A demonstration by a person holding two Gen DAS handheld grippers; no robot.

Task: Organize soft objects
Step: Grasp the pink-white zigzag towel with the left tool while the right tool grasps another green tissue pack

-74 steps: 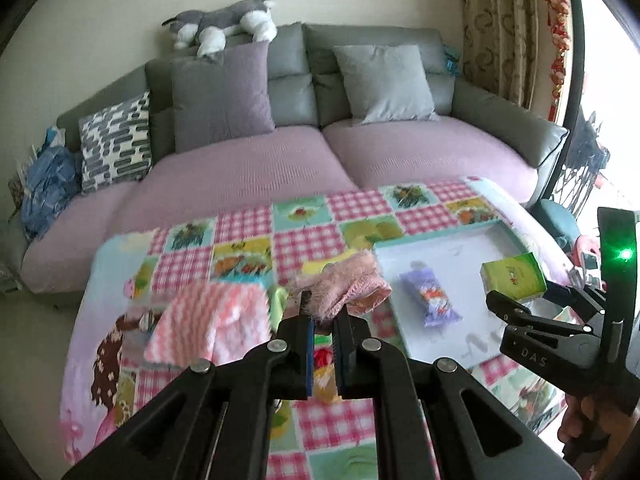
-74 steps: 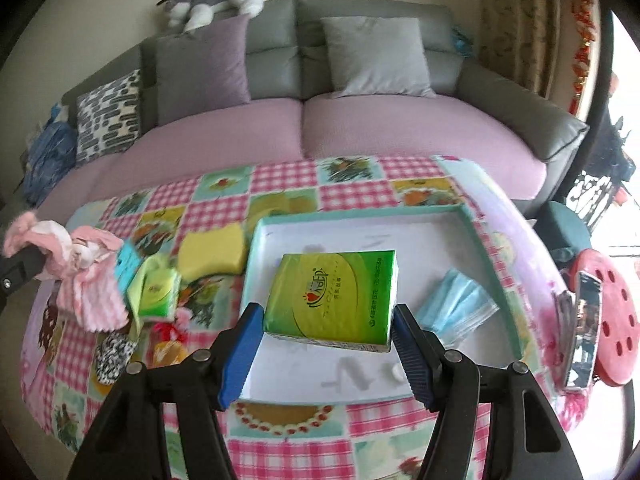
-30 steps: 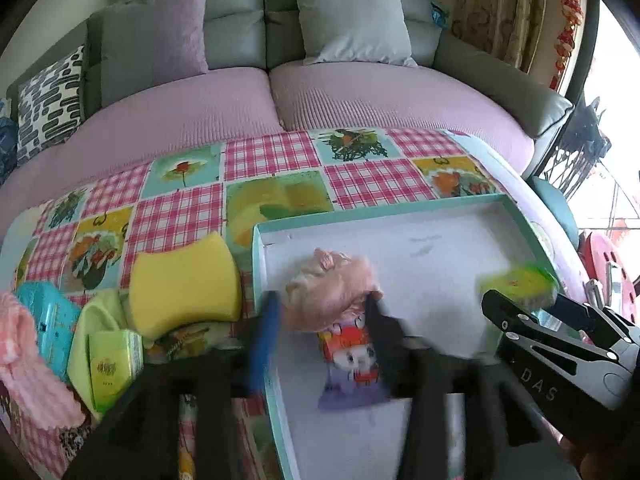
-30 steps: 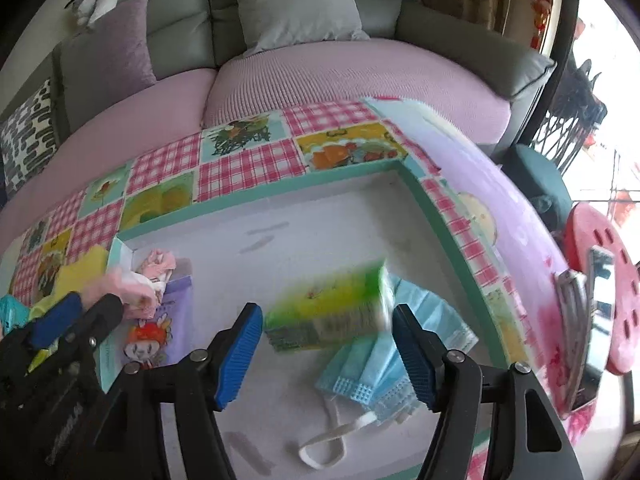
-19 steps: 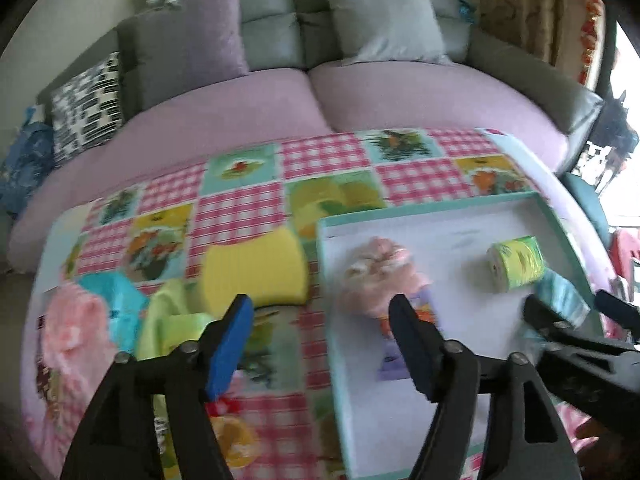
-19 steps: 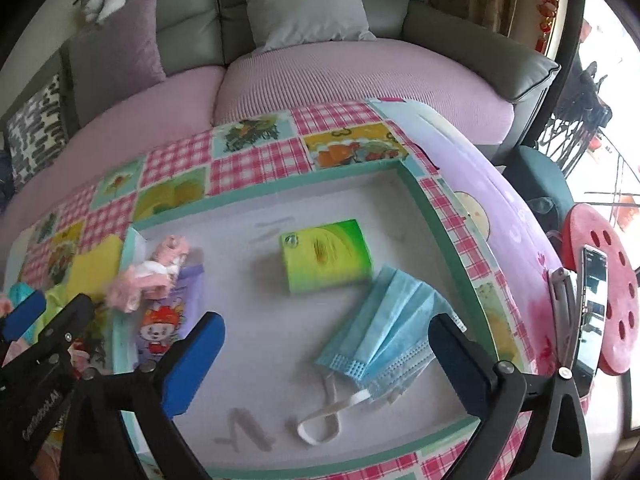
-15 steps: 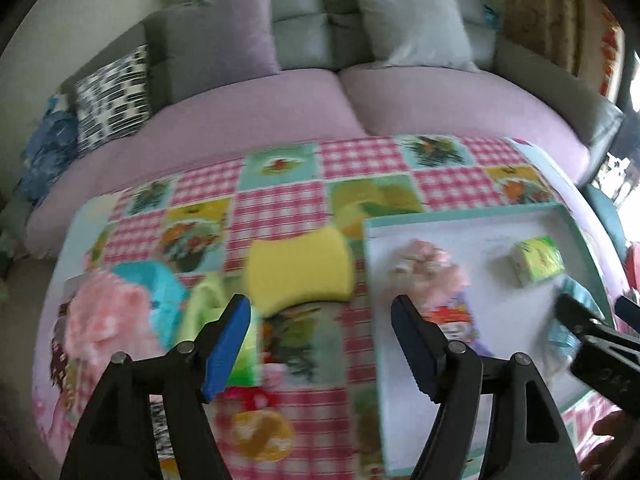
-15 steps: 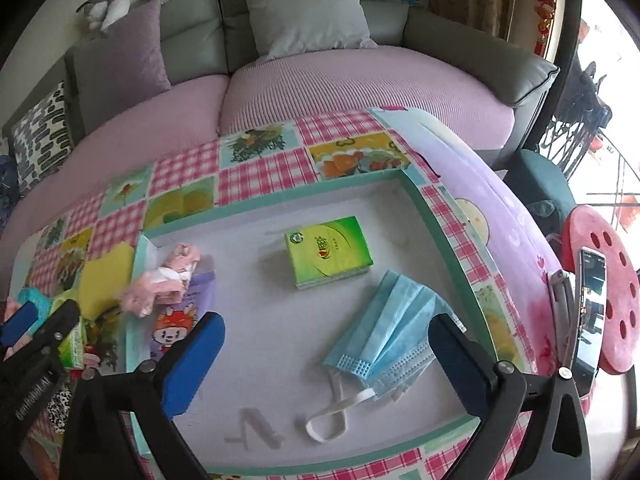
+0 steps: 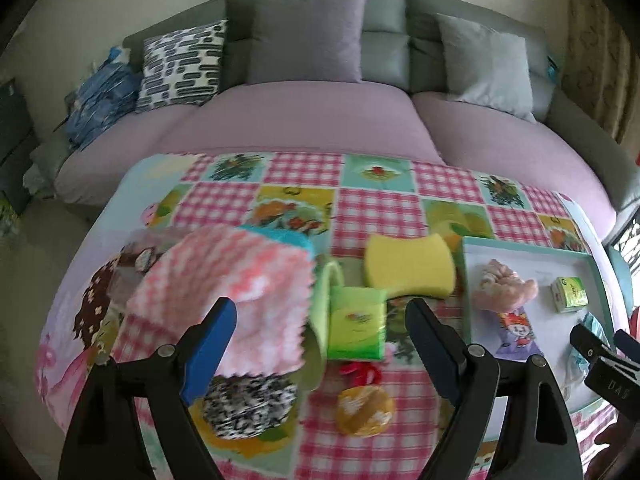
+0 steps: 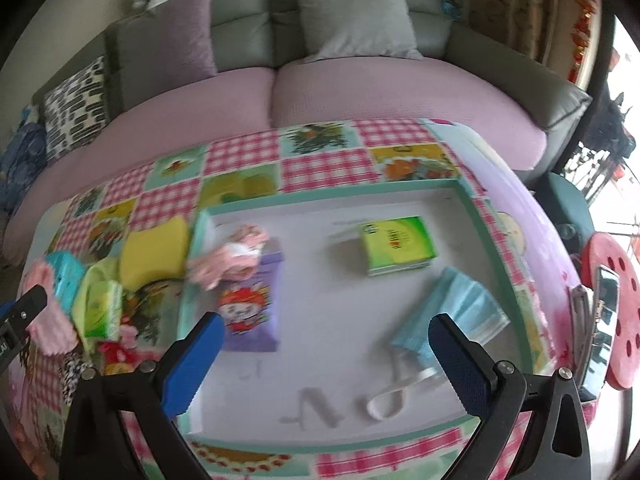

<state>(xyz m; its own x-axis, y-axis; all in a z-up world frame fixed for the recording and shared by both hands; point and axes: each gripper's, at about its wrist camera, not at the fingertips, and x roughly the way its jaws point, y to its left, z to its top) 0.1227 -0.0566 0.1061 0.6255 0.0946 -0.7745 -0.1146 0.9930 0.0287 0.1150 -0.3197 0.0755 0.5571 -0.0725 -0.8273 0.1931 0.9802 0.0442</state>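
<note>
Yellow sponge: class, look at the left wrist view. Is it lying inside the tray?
No. The yellow sponge lies on the checked tablecloth, just outside the left wall of the tray.

Crumpled pink sock (image 10: 230, 256) inside tray (image 10: 486, 232)

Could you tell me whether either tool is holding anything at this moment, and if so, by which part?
Nothing is held. The left tool and the right tool both stand open and empty above the table.
</note>
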